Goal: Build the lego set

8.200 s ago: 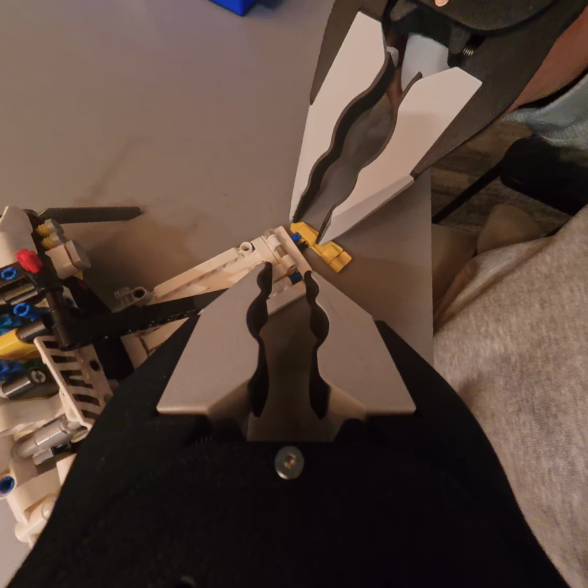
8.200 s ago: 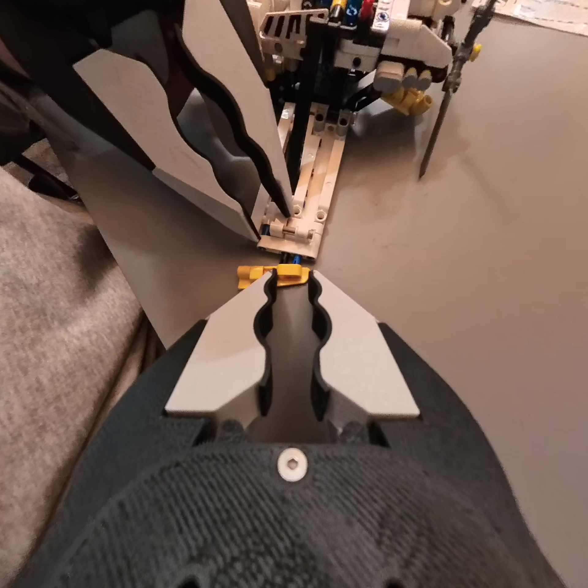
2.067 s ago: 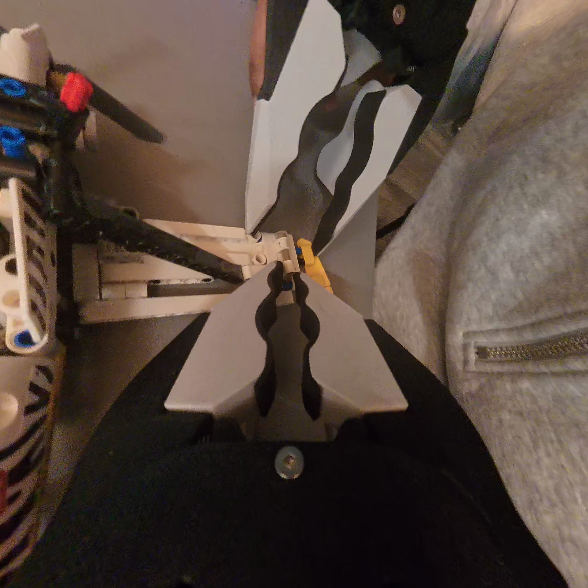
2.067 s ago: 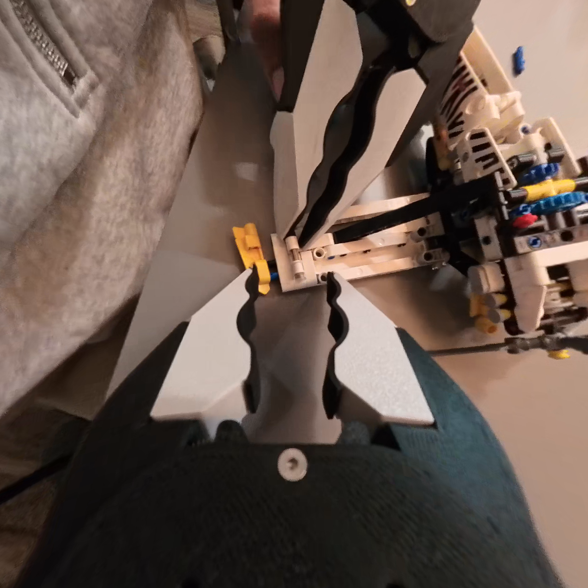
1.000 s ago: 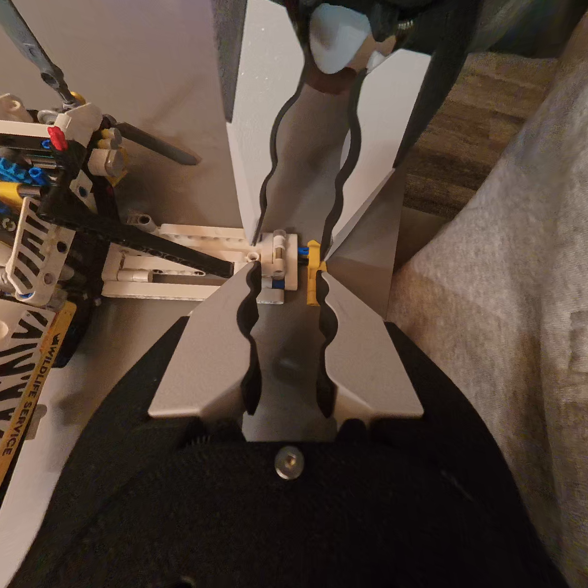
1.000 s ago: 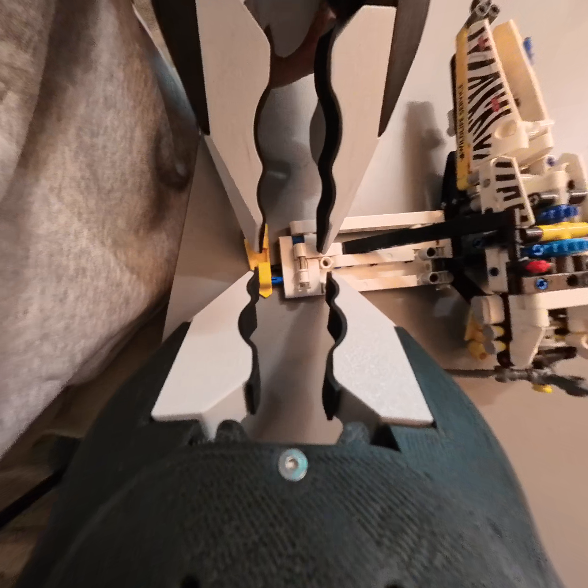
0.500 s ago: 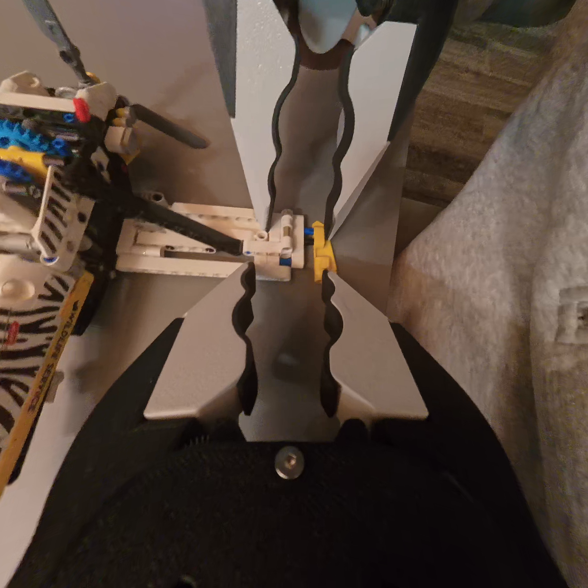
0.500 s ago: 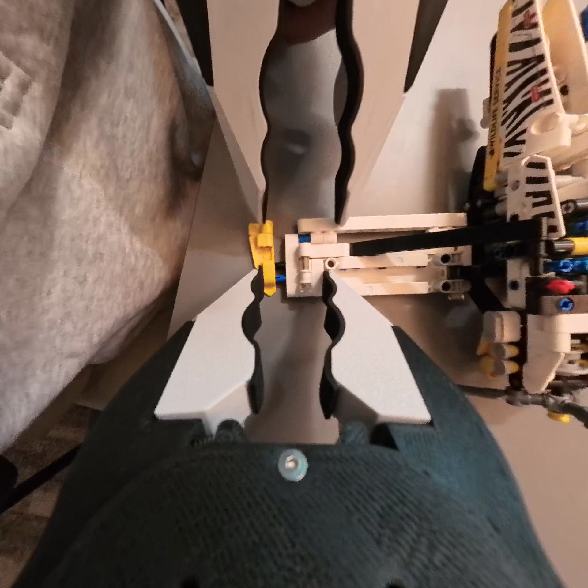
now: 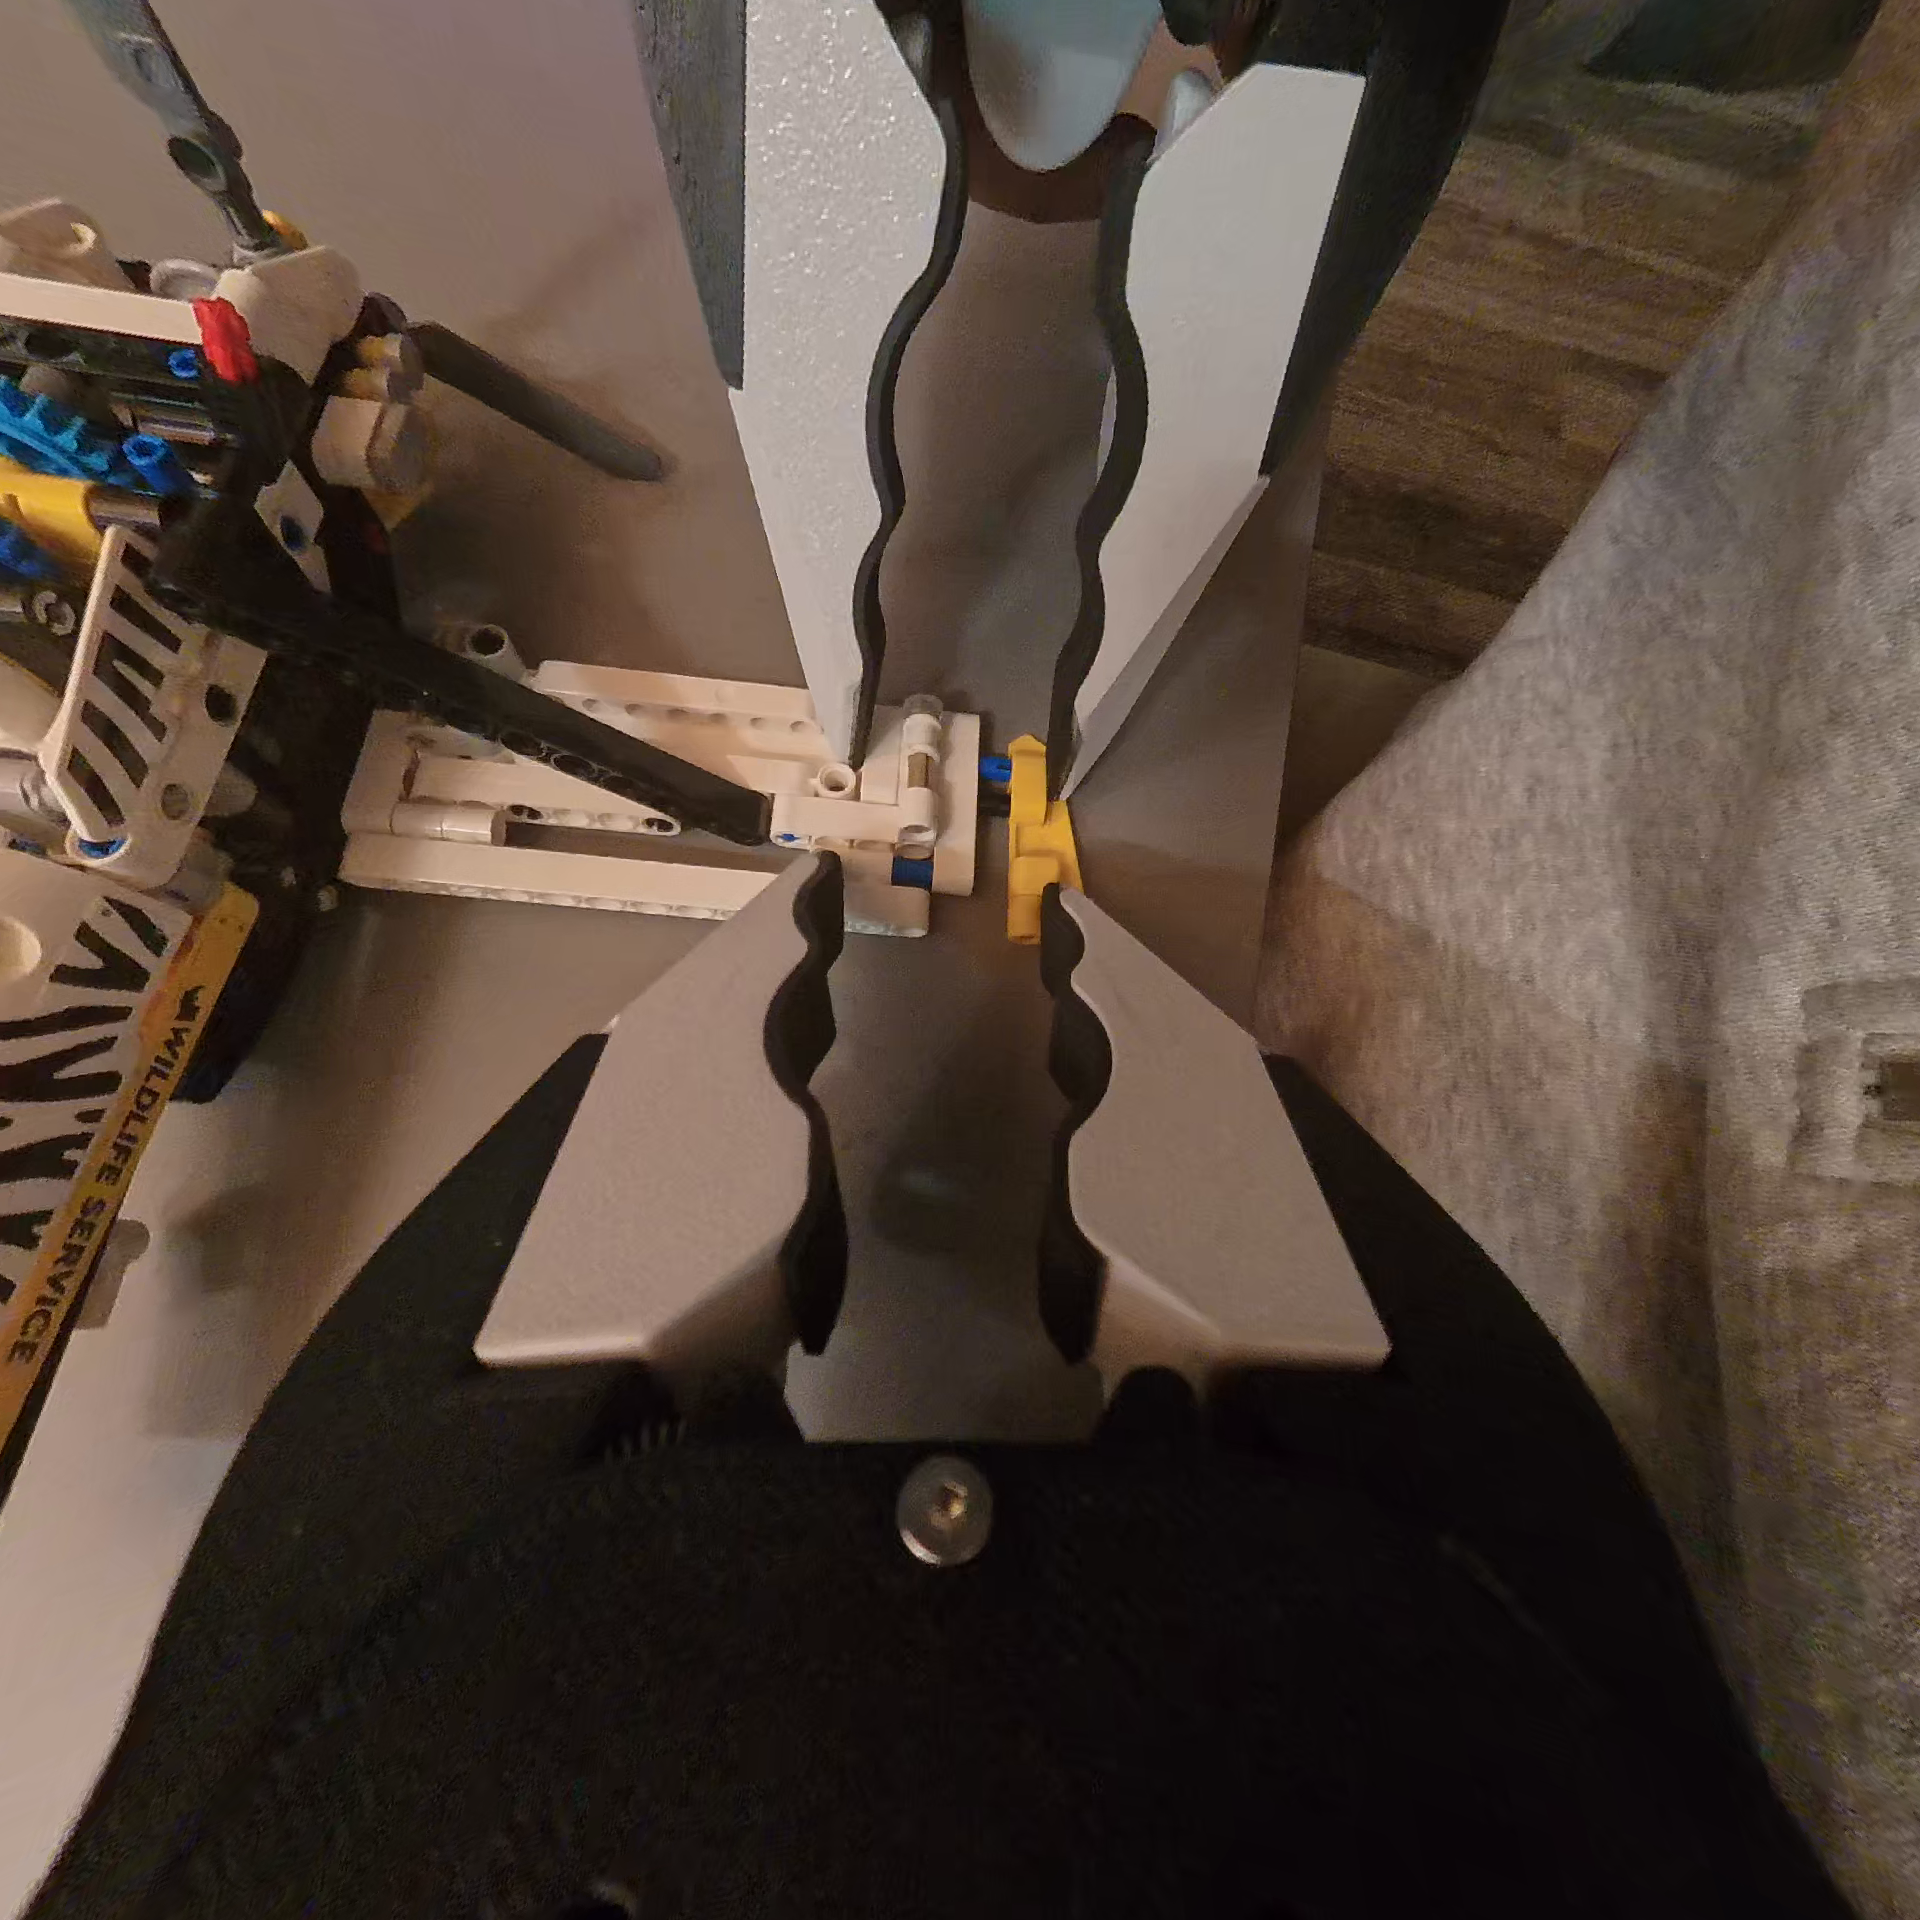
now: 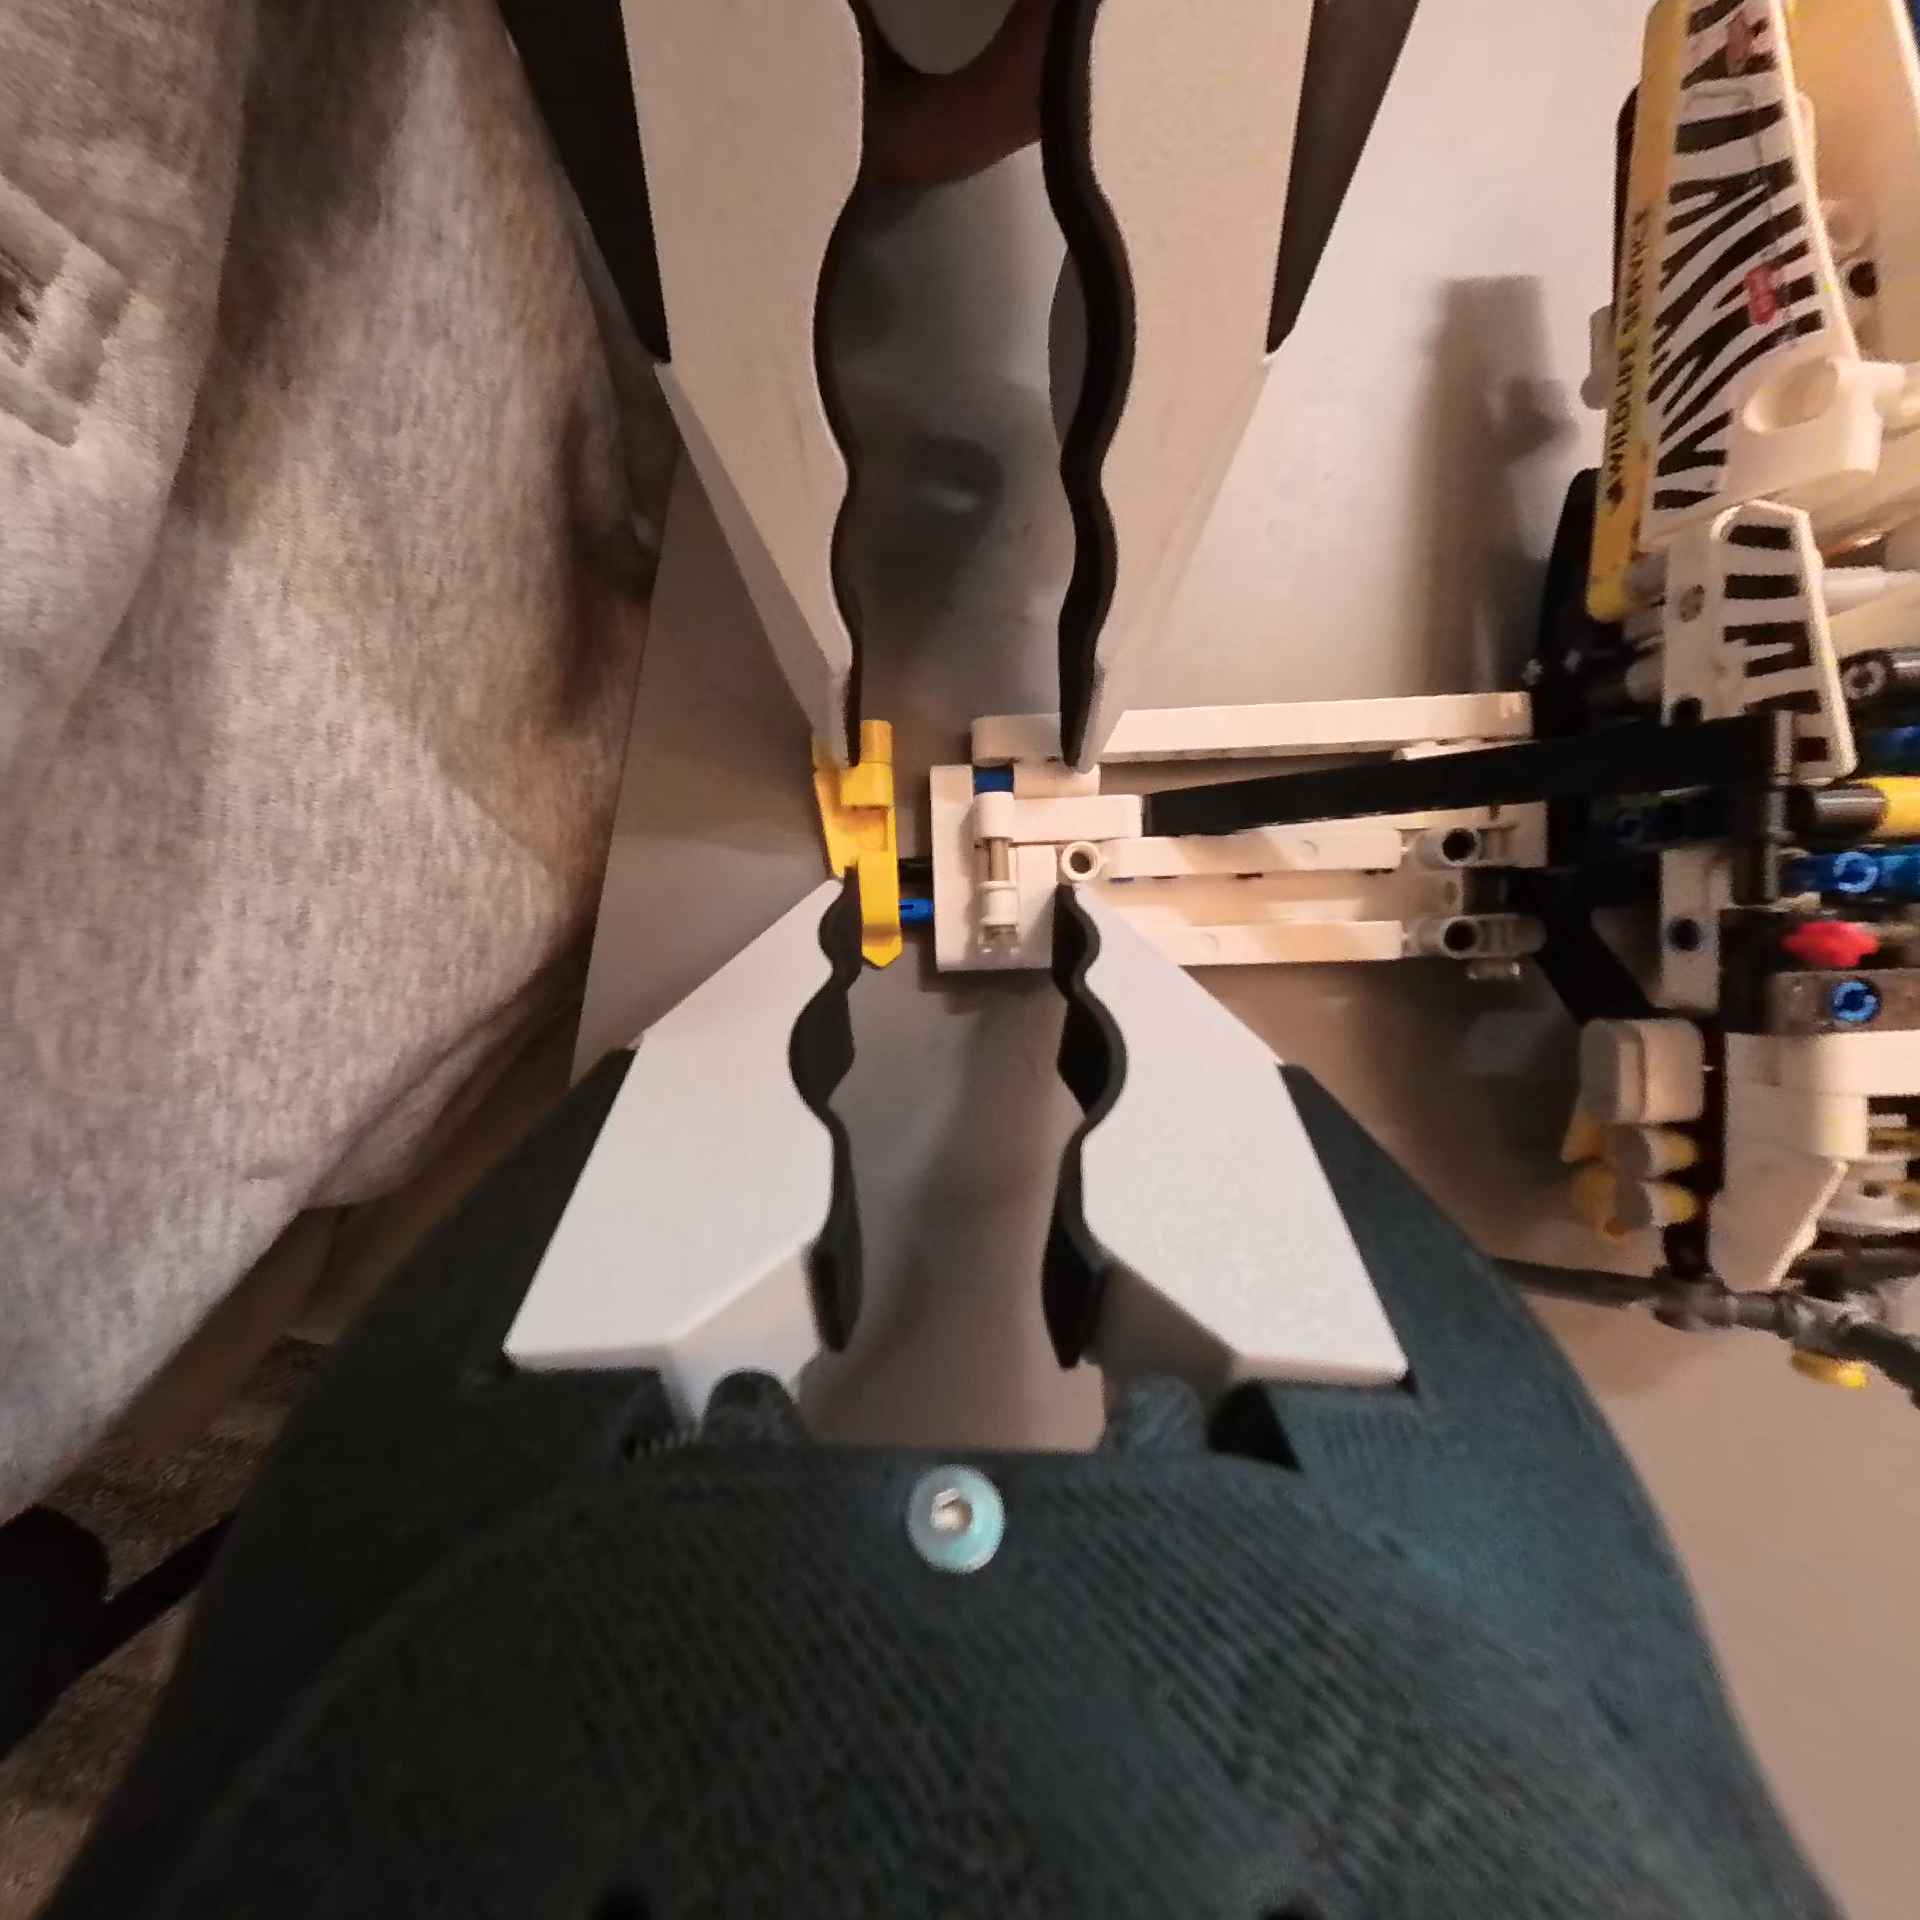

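Observation:
A white lego tail boom (image 9: 665,717) sticks out from a zebra-striped model (image 9: 135,644) towards the table edge. A yellow piece (image 9: 1039,831) sits on blue pins just off the boom's end block, with a small gap between them. My left gripper (image 9: 935,888) is open, one tip by the white end block and the other by the yellow piece. My right gripper (image 10: 954,904) is open and straddles the same two parts from the opposite side. In the right wrist view the yellow piece (image 10: 862,842) sits left of the boom (image 10: 1247,862) and model (image 10: 1766,520).
The grey table (image 9: 520,156) ends just past the yellow piece. A person's grey sweatshirt (image 9: 1610,831) is close behind that edge and also shows in the right wrist view (image 10: 260,727). Wood floor (image 9: 1455,364) shows beyond. A dark rotor blade (image 9: 540,405) lies by the model. Both grippers' tips are close together, under 4 cm apart.
My left gripper has opened from a nearly shut grip on the boom's end. Both grippers now face each other across the end block and yellow piece. The gap at the blue pins looks unchanged.

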`<state>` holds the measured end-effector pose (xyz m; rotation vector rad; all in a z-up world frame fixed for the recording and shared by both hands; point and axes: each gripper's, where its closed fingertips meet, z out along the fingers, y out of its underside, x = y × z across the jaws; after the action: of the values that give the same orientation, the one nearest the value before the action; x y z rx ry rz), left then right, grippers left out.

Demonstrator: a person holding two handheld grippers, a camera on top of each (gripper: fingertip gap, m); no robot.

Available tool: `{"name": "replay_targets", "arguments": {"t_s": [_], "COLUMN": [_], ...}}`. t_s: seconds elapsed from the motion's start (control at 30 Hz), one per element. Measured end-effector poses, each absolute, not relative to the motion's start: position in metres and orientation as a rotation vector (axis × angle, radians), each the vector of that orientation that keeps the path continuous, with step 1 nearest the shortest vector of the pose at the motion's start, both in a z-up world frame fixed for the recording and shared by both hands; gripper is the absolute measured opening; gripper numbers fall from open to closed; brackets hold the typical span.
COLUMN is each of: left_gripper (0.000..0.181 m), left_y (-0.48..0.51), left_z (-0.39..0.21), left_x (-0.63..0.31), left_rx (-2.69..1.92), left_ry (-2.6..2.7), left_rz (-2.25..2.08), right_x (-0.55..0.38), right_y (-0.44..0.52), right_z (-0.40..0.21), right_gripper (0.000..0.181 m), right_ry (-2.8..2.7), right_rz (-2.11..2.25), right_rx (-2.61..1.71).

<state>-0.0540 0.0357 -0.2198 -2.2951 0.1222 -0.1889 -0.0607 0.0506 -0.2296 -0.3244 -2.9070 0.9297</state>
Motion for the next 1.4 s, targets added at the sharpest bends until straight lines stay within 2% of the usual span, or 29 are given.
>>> {"name": "replay_targets", "arguments": {"t_s": [0.1,0.13,0.17,0.63,0.67,0.9,0.97,1.4], "left_gripper": [0.034,0.029,0.018,0.016,0.012,0.023,0.032,0.028], "left_y": [0.036,0.035,0.034,0.035,0.035,0.034,0.034,0.033], "left_z": [-0.22,-0.22,-0.22,-0.219,-0.219,-0.216,-0.215,-0.216], "left_x": [-0.054,-0.052,-0.045,-0.045,-0.044,-0.044,-0.047,-0.051], "left_rx": [-2.294,-2.294,-2.299,-2.289,-2.291,-2.274,-2.271,-2.276], "left_ry": [0.118,0.125,0.134,0.071,0.086,0.119,0.114,0.079], "left_rz": [-0.207,-0.227,-0.293,-0.373,-0.365,-0.323,-0.273,-0.246], "right_x": [-0.061,-0.061,-0.061,-0.06,-0.059,-0.058,-0.057,-0.055], "right_y": [0.051,0.05,0.05,0.05,0.05,0.048,0.047,0.047], "right_z": [-0.23,-0.23,-0.23,-0.228,-0.228,-0.227,-0.226,-0.223], "right_gripper": [0.036,0.036,0.036,0.036,0.03,0.029,0.029,0.033], "right_ry": [-2.899,-2.897,-2.895,-2.903,-2.902,-2.869,-2.86,-2.737], "right_rz": [0.936,0.936,0.936,0.93,0.928,0.978,0.983,1.053], "right_rx": [-0.319,-0.315,-0.313,-0.338,-0.34,-0.373,-0.377,-0.418]}}
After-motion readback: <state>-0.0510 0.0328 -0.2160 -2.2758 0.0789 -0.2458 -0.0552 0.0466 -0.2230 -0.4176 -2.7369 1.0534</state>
